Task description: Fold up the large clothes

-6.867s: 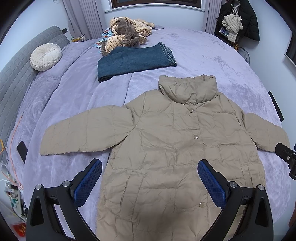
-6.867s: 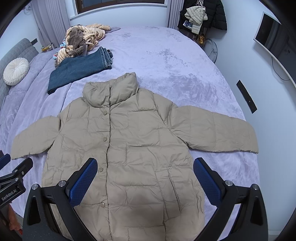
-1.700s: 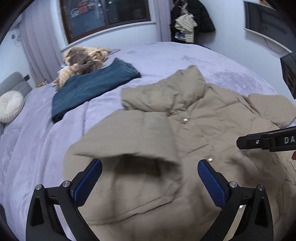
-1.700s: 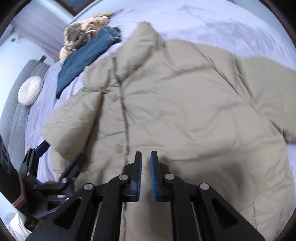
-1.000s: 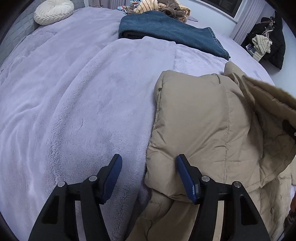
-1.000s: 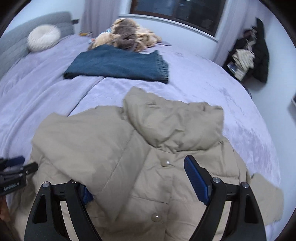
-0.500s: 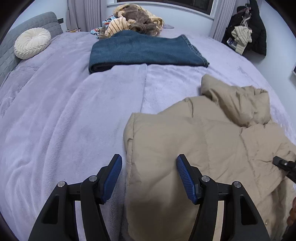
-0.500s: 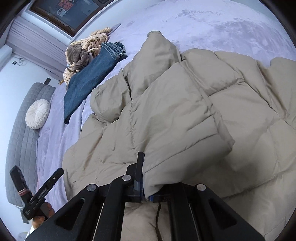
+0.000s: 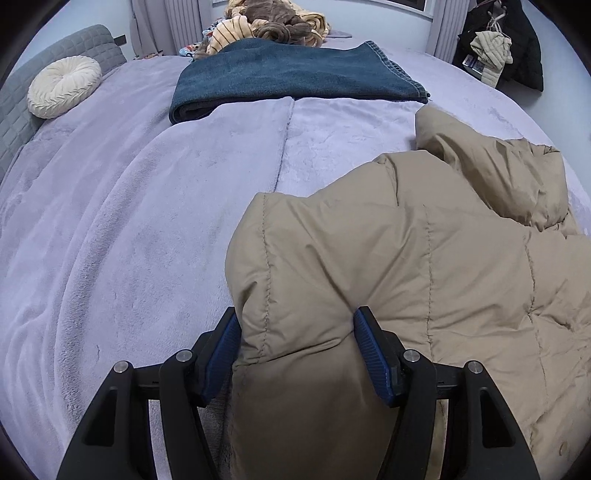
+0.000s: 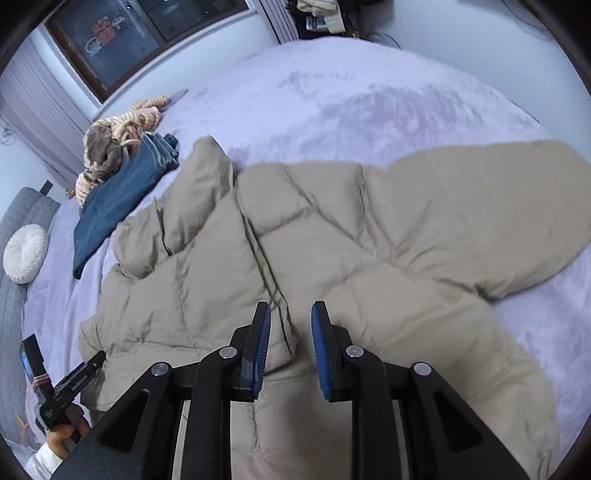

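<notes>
Left gripper (image 9: 297,347) tilts down, clamping our jacket (image 9: 424,280) fold, while our right gripper (image 10: 290,345) has just been opening, fabric between its parted pads.

Folded jeans (image 9: 291,70), round cushion (image 9: 64,85), striped clothes pile (image 9: 266,26) on bed (image 9: 129,221).

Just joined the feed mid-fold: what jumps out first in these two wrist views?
The big tan puffer jacket dominates, half folded on the lilac bed, with one sleeve still spread toward the right of the right wrist view. The left gripper clamps a puffy fold at the jacket's left edge, while the right gripper hangs over the jacket's middle, jaws just reopened and gripping nothing. Folded blue jeans lie behind.
</notes>
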Action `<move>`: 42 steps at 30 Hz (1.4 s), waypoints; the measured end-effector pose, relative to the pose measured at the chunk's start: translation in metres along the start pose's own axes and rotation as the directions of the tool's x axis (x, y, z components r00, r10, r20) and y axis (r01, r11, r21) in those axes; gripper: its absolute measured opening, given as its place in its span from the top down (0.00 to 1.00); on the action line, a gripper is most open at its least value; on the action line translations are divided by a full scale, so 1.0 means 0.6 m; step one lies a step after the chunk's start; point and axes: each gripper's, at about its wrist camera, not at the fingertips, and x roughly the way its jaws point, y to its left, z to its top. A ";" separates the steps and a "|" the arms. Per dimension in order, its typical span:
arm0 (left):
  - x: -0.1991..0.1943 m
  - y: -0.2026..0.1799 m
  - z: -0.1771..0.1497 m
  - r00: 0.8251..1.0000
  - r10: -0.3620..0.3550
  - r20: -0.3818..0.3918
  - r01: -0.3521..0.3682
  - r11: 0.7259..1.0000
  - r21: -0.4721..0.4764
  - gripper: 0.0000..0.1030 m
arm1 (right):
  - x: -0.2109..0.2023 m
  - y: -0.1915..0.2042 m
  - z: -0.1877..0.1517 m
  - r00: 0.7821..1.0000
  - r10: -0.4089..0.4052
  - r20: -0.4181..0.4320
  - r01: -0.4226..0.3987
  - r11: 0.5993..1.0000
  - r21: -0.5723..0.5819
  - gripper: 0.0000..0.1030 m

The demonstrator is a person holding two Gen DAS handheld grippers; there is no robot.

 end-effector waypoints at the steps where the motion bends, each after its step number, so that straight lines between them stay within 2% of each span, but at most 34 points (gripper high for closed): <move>1: -0.001 -0.001 -0.001 1.000 0.007 0.002 -0.007 1.000 0.003 0.37 | 0.006 0.012 0.006 0.999 0.036 -0.017 -0.036 0.998 -0.042 0.76; 4: -0.003 -0.006 -0.003 1.000 0.027 0.007 -0.028 1.000 0.012 0.37 | 0.046 0.045 0.002 0.992 0.080 -0.096 -0.092 0.986 -0.138 0.76; 5: -0.002 -0.007 -0.004 0.999 0.035 0.007 -0.035 0.999 0.012 0.36 | 0.064 0.051 -0.005 0.991 0.067 -0.119 -0.086 0.984 -0.158 0.76; 7: -0.002 -0.008 -0.005 0.998 0.058 0.011 -0.058 0.998 0.012 0.29 | 0.105 0.051 -0.026 0.983 0.017 -0.183 -0.051 0.982 -0.184 0.76; 9: -0.001 -0.004 -0.006 0.998 0.066 0.011 -0.066 0.998 0.004 0.26 | 0.125 0.034 -0.039 0.979 0.004 -0.205 -0.039 0.985 -0.170 0.86; 12: -0.004 -0.001 -0.001 0.997 0.076 -0.005 -0.076 0.997 0.002 0.26 | 0.107 0.006 -0.033 0.979 0.030 -0.199 -0.052 0.993 -0.106 0.87; 15: -0.034 -0.008 0.007 0.993 0.119 0.002 -0.119 0.993 0.008 0.26 | 0.084 -0.040 -0.027 0.971 0.079 -0.226 -0.083 0.997 -0.009 0.72; 16: -0.050 -0.013 0.008 0.995 0.102 0.010 -0.102 0.995 0.005 0.26 | 0.074 -0.063 -0.026 0.965 0.128 -0.230 -0.119 0.991 0.054 0.69; 18: -0.077 -0.025 0.009 0.998 0.062 0.017 -0.063 0.998 0.002 0.26 | 0.057 -0.098 -0.028 0.959 0.177 -0.220 -0.148 0.978 0.144 0.58; 22: -0.120 -0.089 -0.004 1.000 0.002 0.002 -0.002 0.999 0.049 0.26 | 0.020 -0.151 -0.037 0.960 0.210 -0.186 -0.159 0.954 0.256 0.52; 24: -0.133 -0.131 -0.015 1.000 -0.026 -0.017 0.027 0.997 0.072 0.26 | 0.002 -0.172 -0.044 0.960 0.218 -0.174 -0.161 0.942 0.293 0.46; 29: -0.147 -0.247 -0.037 0.988 -0.133 -0.075 0.142 0.982 0.126 0.25 | -0.040 -0.241 -0.043 0.974 0.177 -0.140 -0.121 0.933 0.340 0.29; 31: -0.148 -0.295 -0.046 0.984 -0.157 -0.088 0.169 0.976 0.140 0.01 | -0.057 -0.281 -0.040 0.980 0.162 -0.120 -0.106 0.920 0.377 0.23; 35: -0.154 -0.373 -0.055 0.979 -0.182 -0.091 0.196 0.963 0.183 0.01 | -0.081 -0.364 -0.037 0.988 0.128 -0.087 -0.075 0.889 0.452 0.21; 39: -0.157 -0.434 -0.062 0.974 -0.198 -0.113 0.218 0.954 0.206 0.01 | -0.094 -0.434 -0.027 0.994 0.086 -0.065 -0.042 0.864 0.502 0.14; 42: -0.157 -0.472 -0.064 0.974 -0.194 -0.117 0.215 0.952 0.219 0.01 | -0.097 -0.494 -0.014 0.997 0.066 -0.036 -0.035 0.830 0.556 0.12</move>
